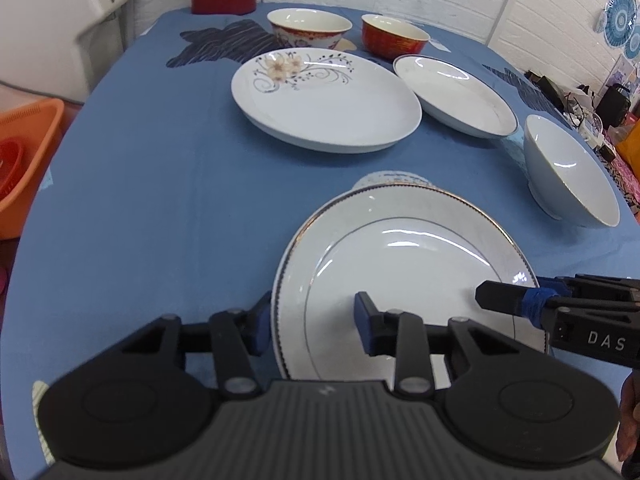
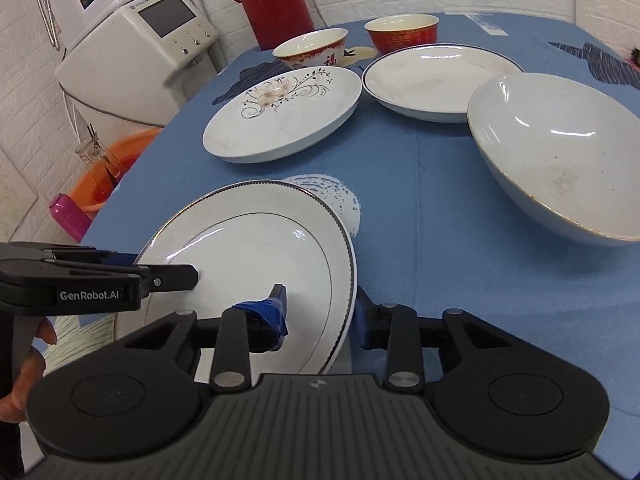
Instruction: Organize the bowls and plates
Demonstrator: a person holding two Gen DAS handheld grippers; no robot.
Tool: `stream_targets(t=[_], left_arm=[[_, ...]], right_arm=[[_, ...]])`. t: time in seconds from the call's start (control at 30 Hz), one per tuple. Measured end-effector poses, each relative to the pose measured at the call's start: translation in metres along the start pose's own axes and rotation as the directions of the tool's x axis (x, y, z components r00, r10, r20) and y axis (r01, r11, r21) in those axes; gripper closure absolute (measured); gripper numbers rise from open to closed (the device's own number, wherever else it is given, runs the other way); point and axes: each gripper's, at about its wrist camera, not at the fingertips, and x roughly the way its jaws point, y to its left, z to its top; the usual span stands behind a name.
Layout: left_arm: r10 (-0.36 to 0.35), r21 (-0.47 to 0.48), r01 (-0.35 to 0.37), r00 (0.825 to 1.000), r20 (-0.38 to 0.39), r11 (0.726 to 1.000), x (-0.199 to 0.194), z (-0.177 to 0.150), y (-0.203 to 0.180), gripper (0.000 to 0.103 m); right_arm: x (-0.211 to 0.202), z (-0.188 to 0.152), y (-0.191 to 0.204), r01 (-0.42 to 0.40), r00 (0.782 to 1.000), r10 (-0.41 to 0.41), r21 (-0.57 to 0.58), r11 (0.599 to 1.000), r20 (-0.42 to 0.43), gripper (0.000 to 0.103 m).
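Both grippers clamp the same gold-rimmed plate (image 1: 404,280) at the near edge of the tabletop (image 1: 160,184), which is covered in a blue cloth. The left gripper (image 1: 316,320) straddles the plate's left rim, one pad beneath the edge and one on the upper face, its jaws drawn narrow onto the rim. The right gripper (image 2: 320,308) does the same on the opposite rim, jaws narrow, the taped pad on the plate's face and the other pad under the edge. Gripping from two sides likely keeps a wide, smooth plate level and stops it pivoting out of a single pinch. The plate looks slightly tilted, its far edge seeming to stand above the cloth, though whether it is fully off the cloth is unclear.

Further back, the floral plate (image 1: 326,100) and a plain white plate (image 1: 454,94) lie side by side, probable stacking spots since like goes with like. A white bowl (image 1: 570,172) stands to the right, well apart, and two red-patterned bowls (image 1: 308,28) sit at the far edge.
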Motion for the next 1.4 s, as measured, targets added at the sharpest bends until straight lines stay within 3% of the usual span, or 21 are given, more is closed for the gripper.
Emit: stream_targets(t=[0.23,0.53,0.93,1.0,1.03,1.07,1.17,1.27,1.4], left_arm=[[-0.013,-0.003,0.013,1.0,-0.025,1.0,-0.009,-0.012,0.002,0.072],[-0.008,0.061,0.007,1.0,0.007,0.998,-0.014,-0.007,-0.023,0.072],[0.001,0.029,-0.001,1.0,-0.007,1.0,0.001,-0.006,-0.018,0.071],[-0.011,0.022,0.011,1.0,-0.013,1.0,0.002,-0.005,-0.017,0.063],[-0.017,0.016,0.017,1.0,-0.015,1.0,0.003,-0.004,-0.016,0.048],[-0.015,0.011,0.016,1.0,-0.014,1.0,0.002,-0.004,-0.015,0.04],[-0.007,-0.012,0.007,1.0,0.025,1.0,-0.008,0.0,-0.005,0.039],[0.013,-0.051,-0.01,0.999,0.048,0.999,-0.017,0.01,0.009,0.037],[0.054,-0.072,-0.049,0.996,0.075,0.996,-0.02,0.037,0.023,0.035]], right_arm=[[-0.012,-0.014,-0.006,-0.047,0.999,0.049,0.111,0.993,-0.014,0.087],[-0.032,-0.028,-0.013,-0.013,0.999,0.006,0.163,0.987,0.042,0.082],[-0.025,-0.028,-0.018,-0.051,0.998,0.045,0.159,0.986,0.042,0.081],[-0.025,-0.028,-0.019,-0.061,0.998,0.055,0.158,0.986,0.04,0.08],[-0.025,-0.027,-0.019,-0.064,0.997,0.058,0.157,0.986,0.04,0.08],[-0.024,-0.027,-0.02,-0.067,0.997,0.062,0.158,0.985,0.039,0.08],[-0.024,-0.024,-0.026,-0.087,0.996,0.084,0.159,0.984,0.024,0.081],[-0.032,-0.021,-0.038,-0.042,0.998,0.031,0.213,0.976,0.054,0.079],[-0.039,-0.01,-0.044,-0.059,0.995,0.036,0.247,0.967,0.094,0.078]])
